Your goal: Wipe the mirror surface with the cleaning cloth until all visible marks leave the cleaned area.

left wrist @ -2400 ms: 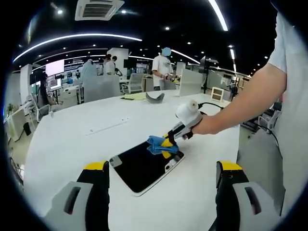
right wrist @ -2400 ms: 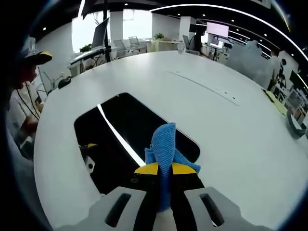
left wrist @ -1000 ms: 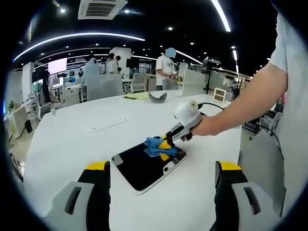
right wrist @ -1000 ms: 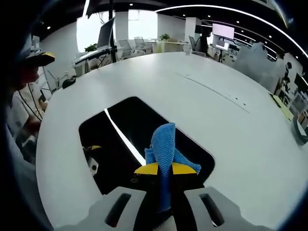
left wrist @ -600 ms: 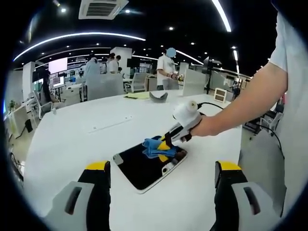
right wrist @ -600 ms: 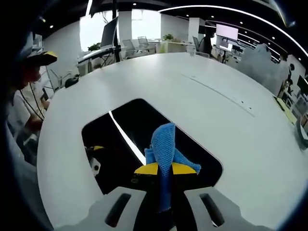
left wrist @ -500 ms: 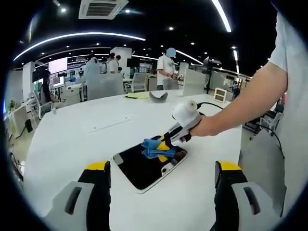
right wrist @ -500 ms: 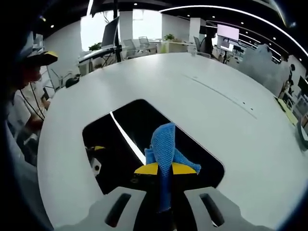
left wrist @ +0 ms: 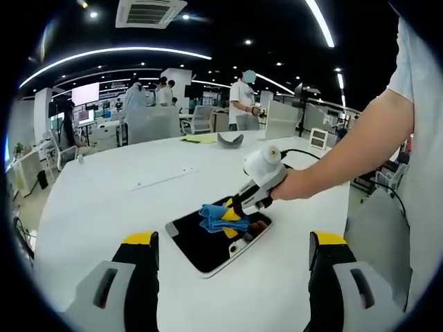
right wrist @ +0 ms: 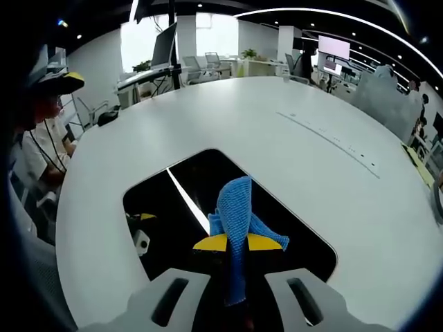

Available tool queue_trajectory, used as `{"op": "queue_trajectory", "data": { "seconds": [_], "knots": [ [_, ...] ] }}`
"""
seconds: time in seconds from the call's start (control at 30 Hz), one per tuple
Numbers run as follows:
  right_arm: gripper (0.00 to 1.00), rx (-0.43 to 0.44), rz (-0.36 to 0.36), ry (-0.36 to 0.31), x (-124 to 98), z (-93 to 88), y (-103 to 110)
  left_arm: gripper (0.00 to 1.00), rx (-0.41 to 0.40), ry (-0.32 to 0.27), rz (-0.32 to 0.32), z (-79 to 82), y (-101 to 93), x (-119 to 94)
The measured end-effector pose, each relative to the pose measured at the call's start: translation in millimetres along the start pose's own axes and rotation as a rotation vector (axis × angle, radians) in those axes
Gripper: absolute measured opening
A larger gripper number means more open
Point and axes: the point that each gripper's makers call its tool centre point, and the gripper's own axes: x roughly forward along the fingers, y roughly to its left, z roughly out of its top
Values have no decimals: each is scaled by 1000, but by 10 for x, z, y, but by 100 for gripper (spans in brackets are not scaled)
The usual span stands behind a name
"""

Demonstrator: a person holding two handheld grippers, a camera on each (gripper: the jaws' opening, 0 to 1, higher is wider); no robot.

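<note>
blue cloth (right wrist: pixel 236 207), pinched in the right gripper (right wrist: pixel 236 243), presses on the mirror (right wrist: pixel 187 183) mid-wipe. no marks show, so wiping seems nearly done; the left gripper (left wrist: pixel 232 245) hangs wide and empty.

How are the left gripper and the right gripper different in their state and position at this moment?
The left gripper is open and holds nothing; the right gripper is shut on the blue cloth. The left gripper sits back from the mirror, while the right gripper is over the mirror with the cloth. Both have yellow-tipped jaws.
</note>
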Motion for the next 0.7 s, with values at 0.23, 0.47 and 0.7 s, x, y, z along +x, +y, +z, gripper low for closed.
{"op": "queue_trajectory", "data": {
  "seconds": [0.23, 0.47, 0.7],
  "knots": [
    [2, -13, 12, 1, 58, 61, 65, 90, -6, 2, 10, -18, 32, -36],
    [2, -26, 26, 1, 137, 140, 155, 90, -12, 7, 20, -61, 66, -71],
    [2, -41, 39, 1, 187, 196, 226, 90, -19, -1, 26, -59, 89, -85]
  ]
}}
